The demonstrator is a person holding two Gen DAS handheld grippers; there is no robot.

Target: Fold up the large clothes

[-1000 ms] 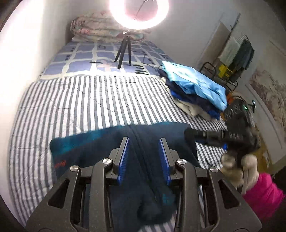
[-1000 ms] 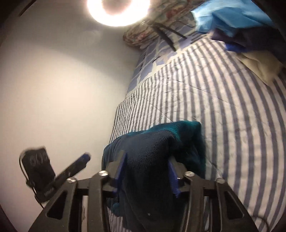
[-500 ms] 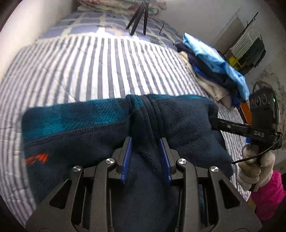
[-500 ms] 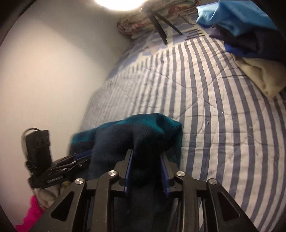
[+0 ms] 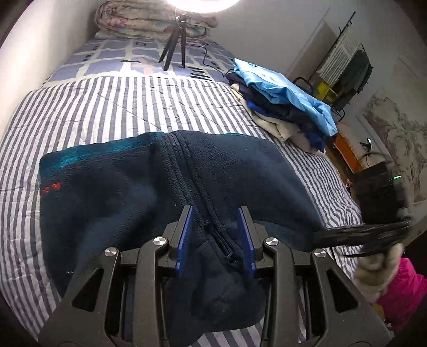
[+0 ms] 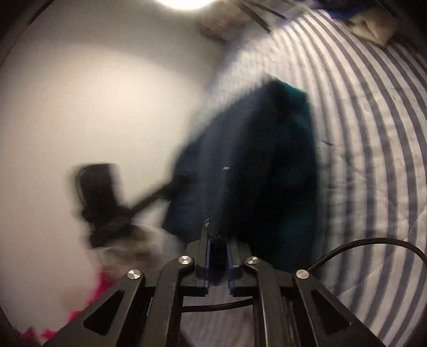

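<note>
Between your left gripper (image 5: 216,235) fingers sits a bunched fold of the dark navy fleece jacket (image 5: 149,192), right at its zipper line; the blue pads stand partly apart and press into the cloth on both sides, so that hand has the jacket in its grip. Just right of the jacket's near edge, your right gripper (image 5: 357,232) shows as a dark blurred bar held by a gloved hand (image 5: 379,269) above a pink sleeve (image 5: 403,291).

Seen from the right wrist, your right gripper (image 6: 218,248) has its jaws closing and nearly together. A thin edge of the jacket (image 6: 256,160) reaches down to the fingertips, but the picture is too blurred to tell whether cloth is pinched between them. Left of the jacket there, your left gripper (image 6: 170,189) is a smeared dark shape against the white wall.

Under and around the jacket lies the striped bedcover (image 5: 106,106); the jacket is spread flat on it near the bed's front edge, an orange logo at its left side. Beyond the jacket to the right, a stack of folded clothes (image 5: 283,104) with a light blue piece on top rests at the bed's right edge. Farther behind the jacket stands a small black tripod (image 5: 173,45) on a checked blue sheet, and behind that a rolled floral quilt (image 5: 149,18) against the wall.
</note>
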